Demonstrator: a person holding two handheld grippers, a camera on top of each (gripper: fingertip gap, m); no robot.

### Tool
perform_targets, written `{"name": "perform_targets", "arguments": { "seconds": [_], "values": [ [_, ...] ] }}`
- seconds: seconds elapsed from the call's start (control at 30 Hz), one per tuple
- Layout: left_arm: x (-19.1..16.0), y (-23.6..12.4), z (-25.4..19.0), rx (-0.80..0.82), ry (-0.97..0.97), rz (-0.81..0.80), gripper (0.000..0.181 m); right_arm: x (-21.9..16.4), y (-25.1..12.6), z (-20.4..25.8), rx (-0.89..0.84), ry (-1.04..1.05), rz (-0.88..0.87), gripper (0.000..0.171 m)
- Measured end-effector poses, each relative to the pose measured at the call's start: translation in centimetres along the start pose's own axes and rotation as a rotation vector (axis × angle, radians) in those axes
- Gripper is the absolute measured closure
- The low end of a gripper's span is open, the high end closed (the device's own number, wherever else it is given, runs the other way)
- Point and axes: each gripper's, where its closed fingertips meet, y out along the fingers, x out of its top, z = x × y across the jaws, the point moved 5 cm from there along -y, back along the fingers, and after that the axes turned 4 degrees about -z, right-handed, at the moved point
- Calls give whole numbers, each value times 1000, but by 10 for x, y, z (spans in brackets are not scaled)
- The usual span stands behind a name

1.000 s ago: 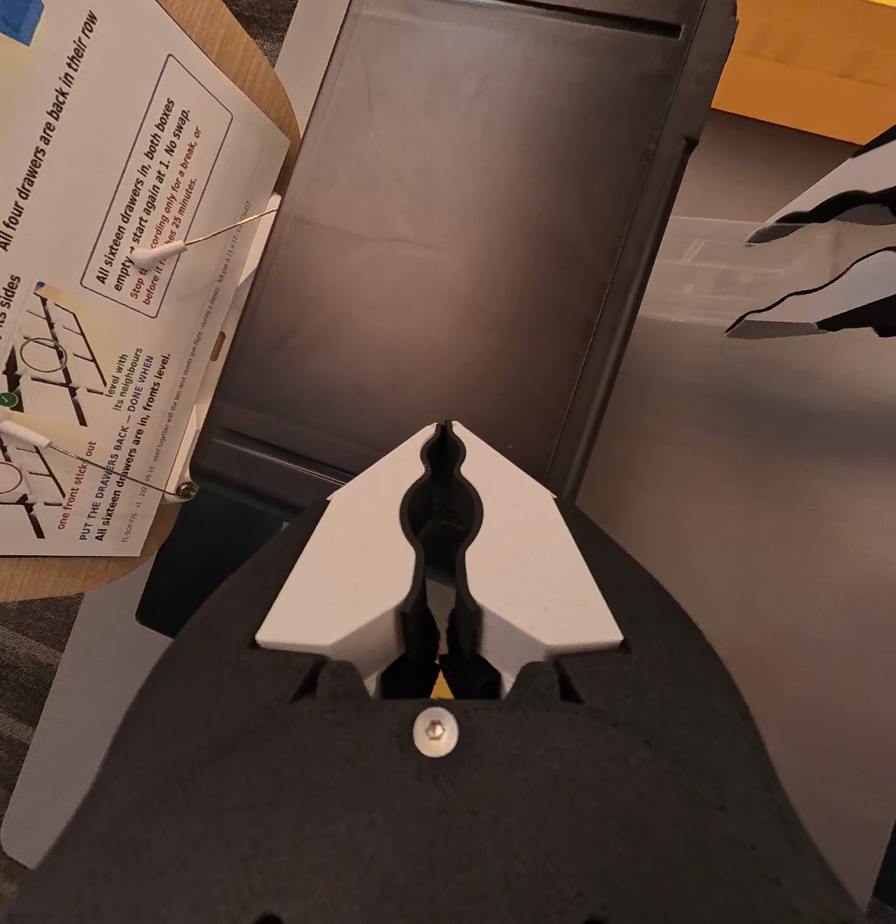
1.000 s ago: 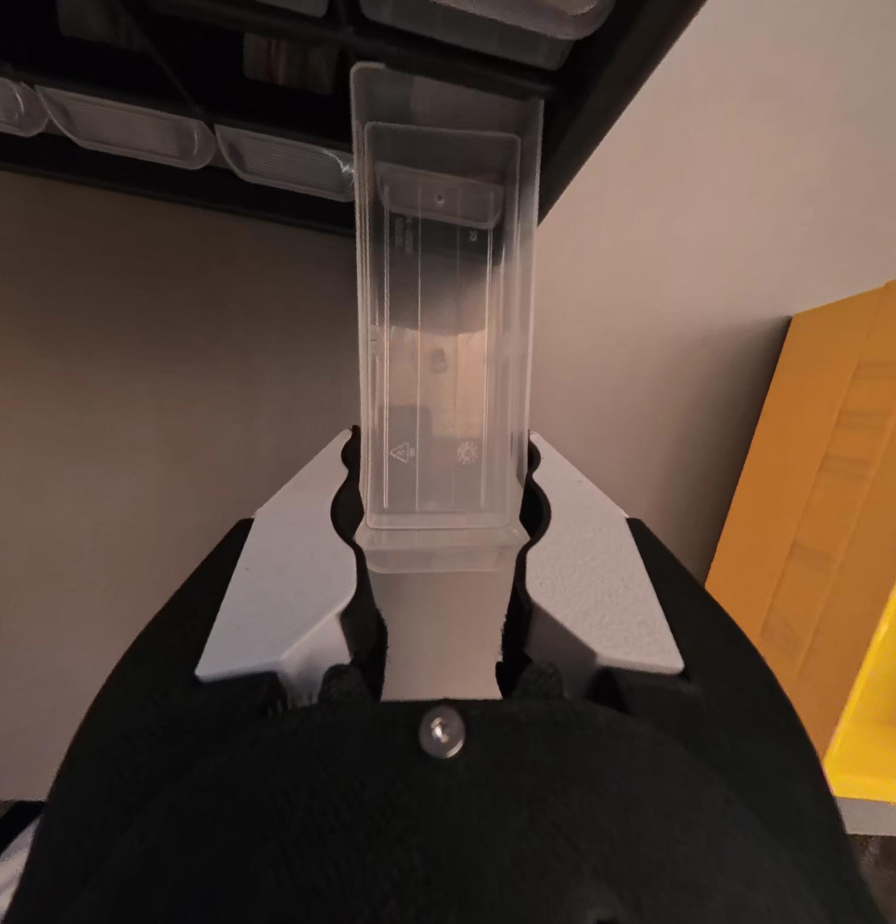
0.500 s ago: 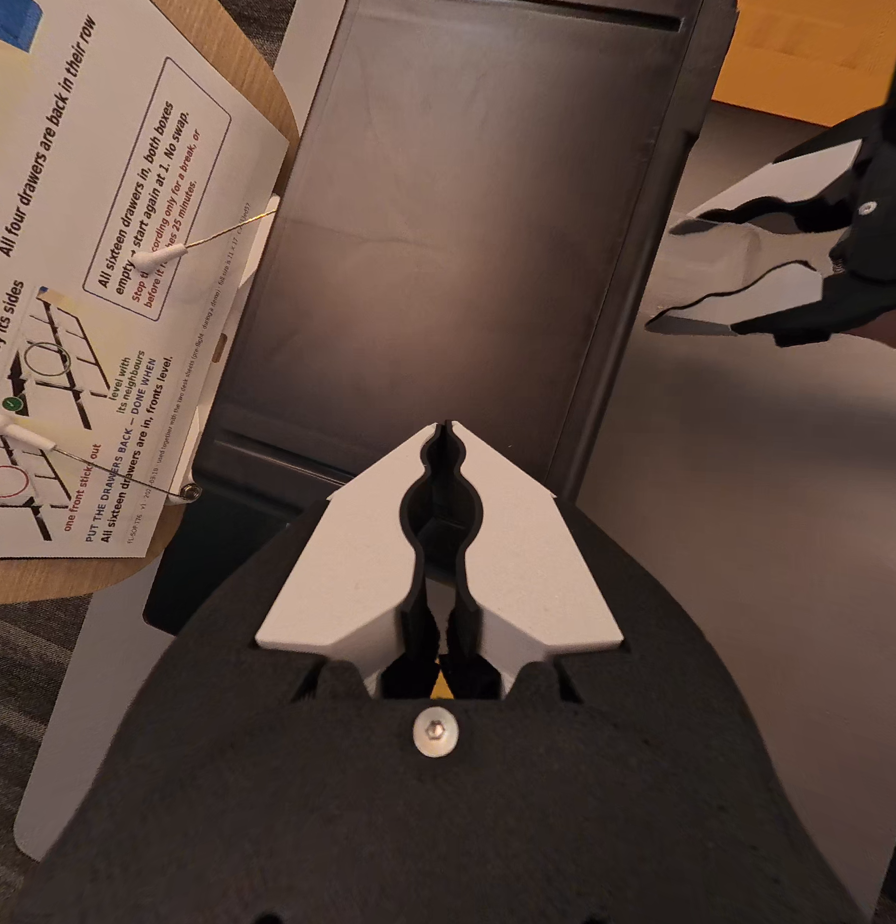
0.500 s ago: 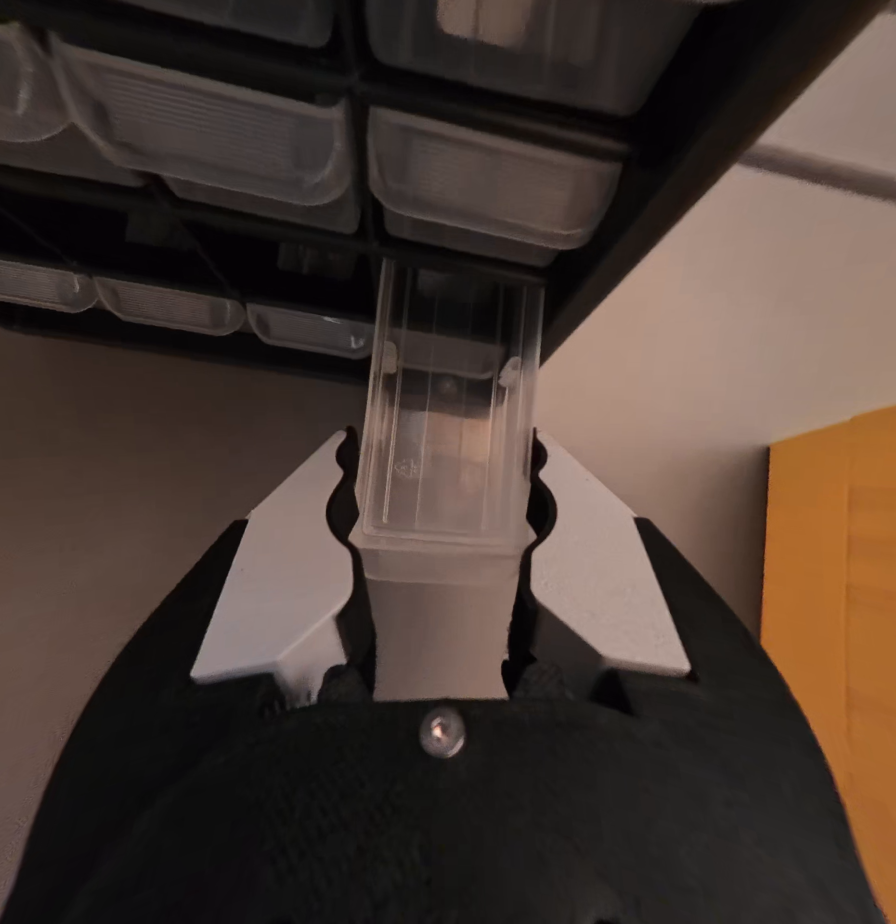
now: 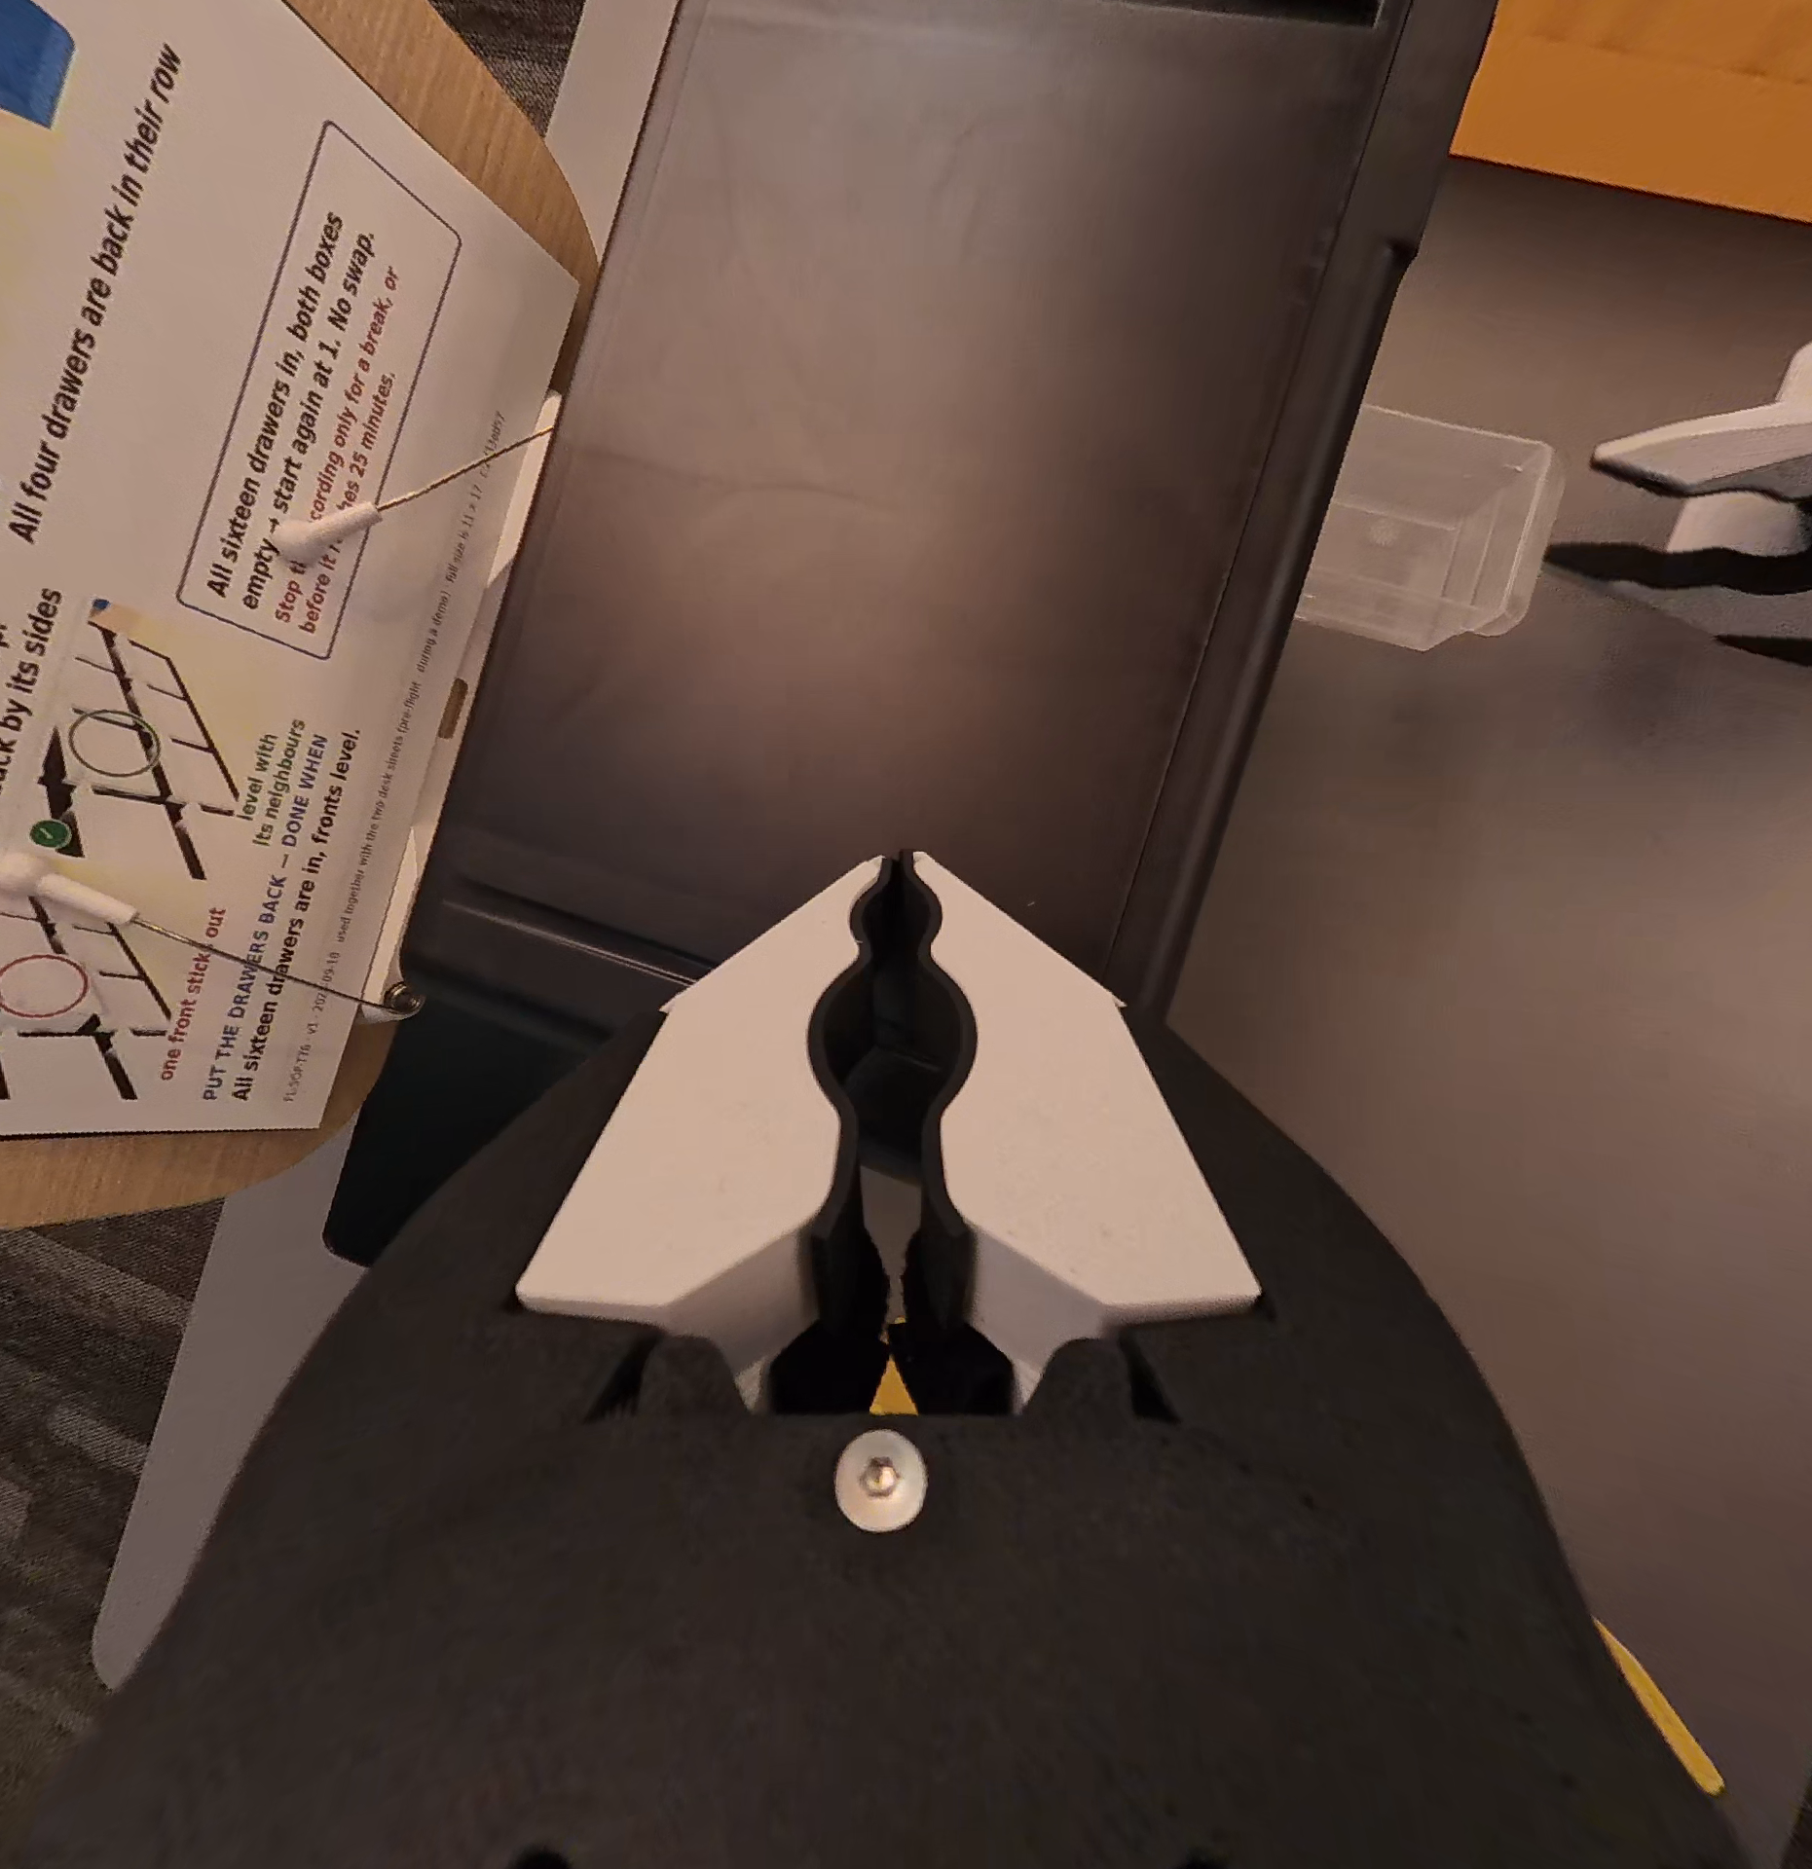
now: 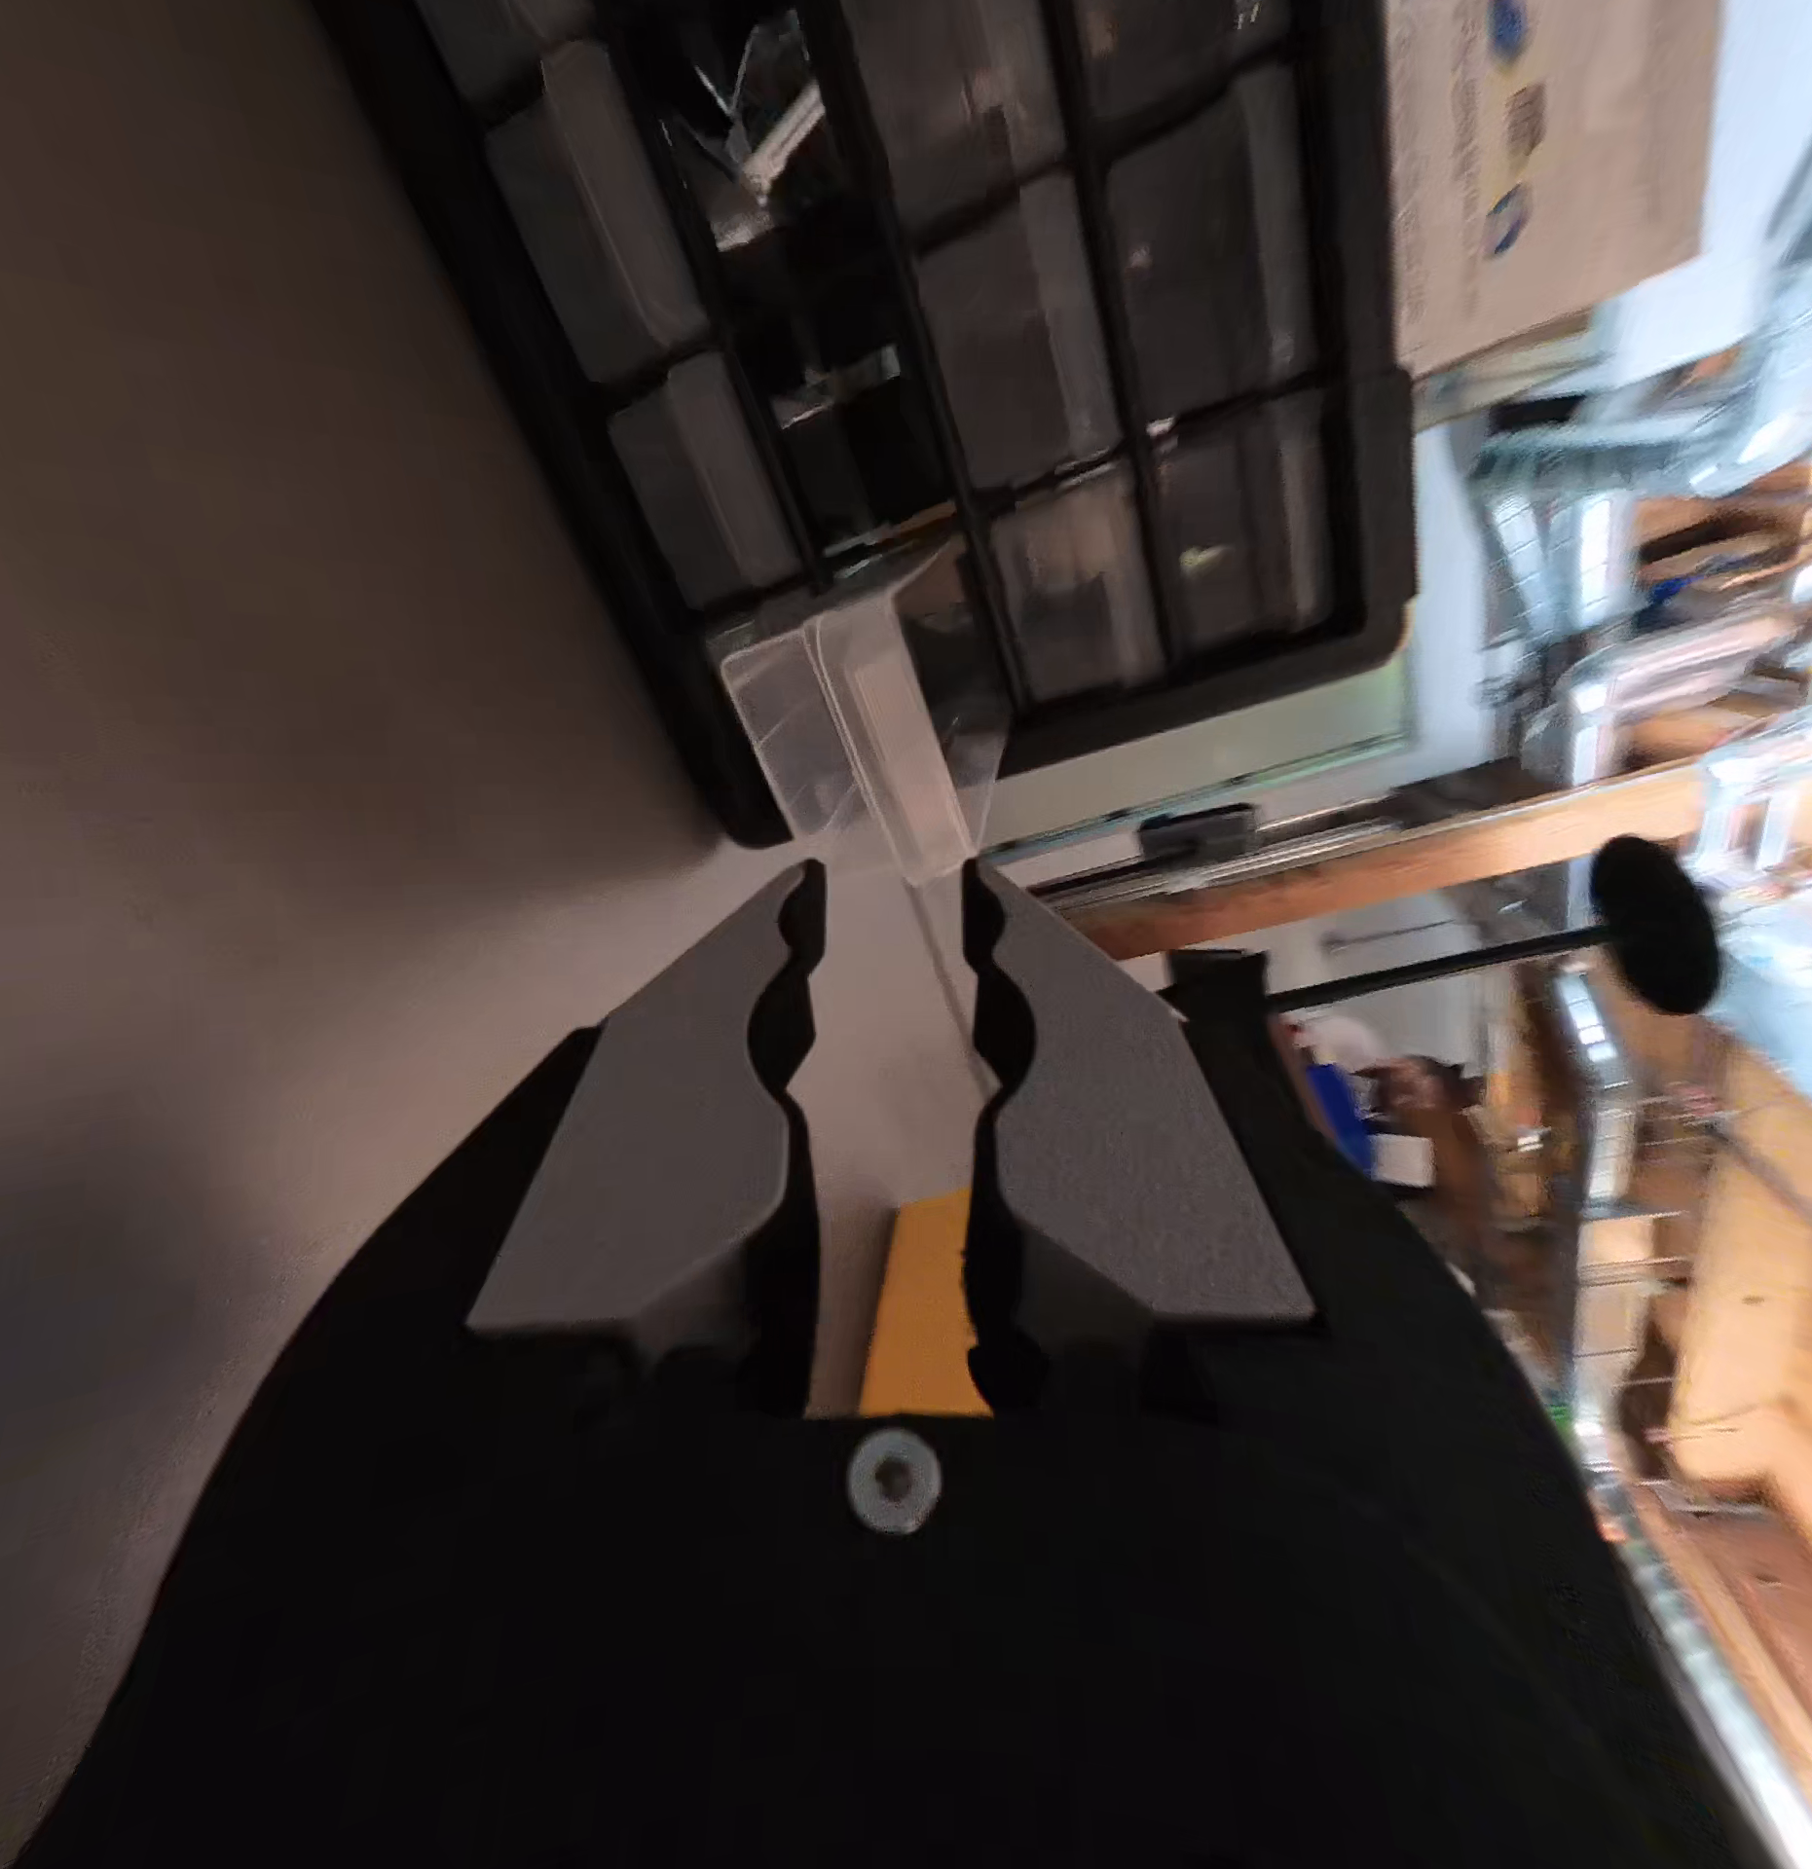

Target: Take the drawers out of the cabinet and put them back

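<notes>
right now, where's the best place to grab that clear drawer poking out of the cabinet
Probably by its two long side walls near the projecting front end. The clear drawer sits partly out of the black cabinet at a corner slot, so only that end is free. Come straight at its front with the right gripper, which is open just short of it, jaws either side. The left gripper is shut.

A printed instruction sheet (image 5: 173, 566) lies on a rounded wooden board (image 5: 537, 182), pinned under thin wire clips with white tips (image 5: 325, 528). The board rests at the left edge of the grey desk (image 5: 1488, 1113), with dark carpet (image 5: 42, 1416) beneath and a yellow bin (image 5: 1640, 101) at the far right. The right wrist view, blurred, shows cardboard boxes (image 6: 1529, 152), a wooden shelf beam (image 6: 1387, 860) and a black round-headed stand (image 6: 1655, 925).
</notes>
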Motion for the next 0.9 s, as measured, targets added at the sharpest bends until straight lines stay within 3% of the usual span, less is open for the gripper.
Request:
{"name": "perform_targets", "arguments": {
  "seconds": [0.17,0.6,0.9],
  "values": [
    [-1,0,0,-5,-8,-14,181,13,13,3,-71,-136,-36,165],
    [0,0,1,-11,-10,-15,181,11,85,-13,-40,-52,98,165],
    [1,1,0,14,18,5,181,11,100,-13,-46,-24,102,164]
  ]
}}
